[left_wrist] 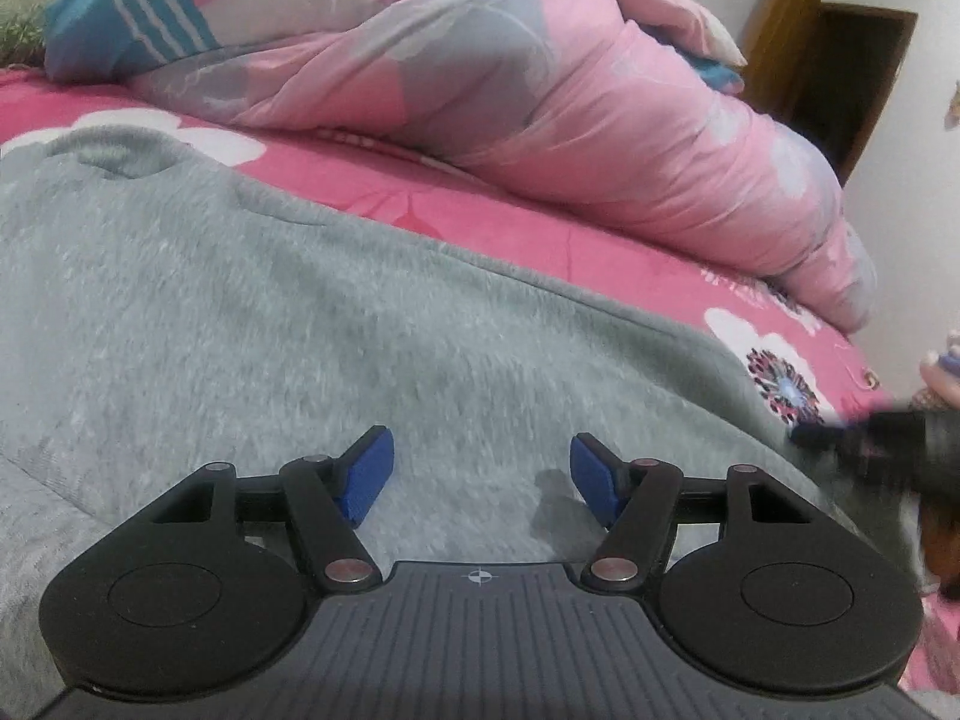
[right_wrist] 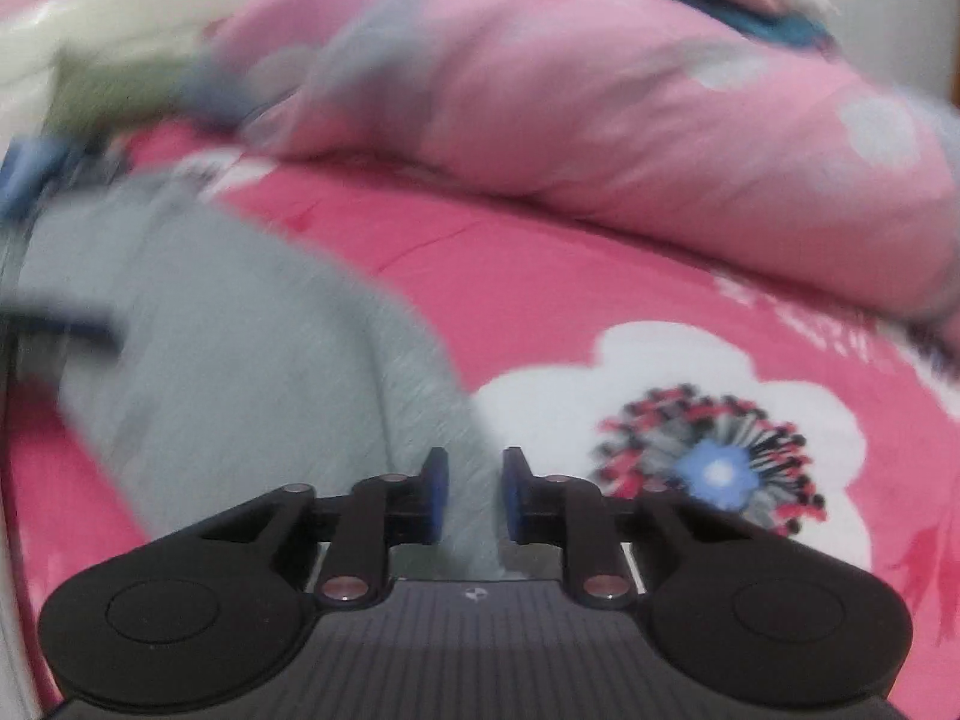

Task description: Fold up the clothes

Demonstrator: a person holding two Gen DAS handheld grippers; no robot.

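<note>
Grey fleece garment [left_wrist: 300, 324] lies spread on a pink floral bedsheet [right_wrist: 540, 276], rumpled quilt [left_wrist: 540, 120] behind. Left gripper [left_wrist: 482, 477] hovers over the fabric w/ jaws apart, nothing held. Right gripper [right_wrist: 474, 495], at the garment's right edge, has jaws narrowed w/ cloth between; grip unclear thru blur. Fleece looks soft, light, floppy; best pinched at hem or edge corners.
</note>
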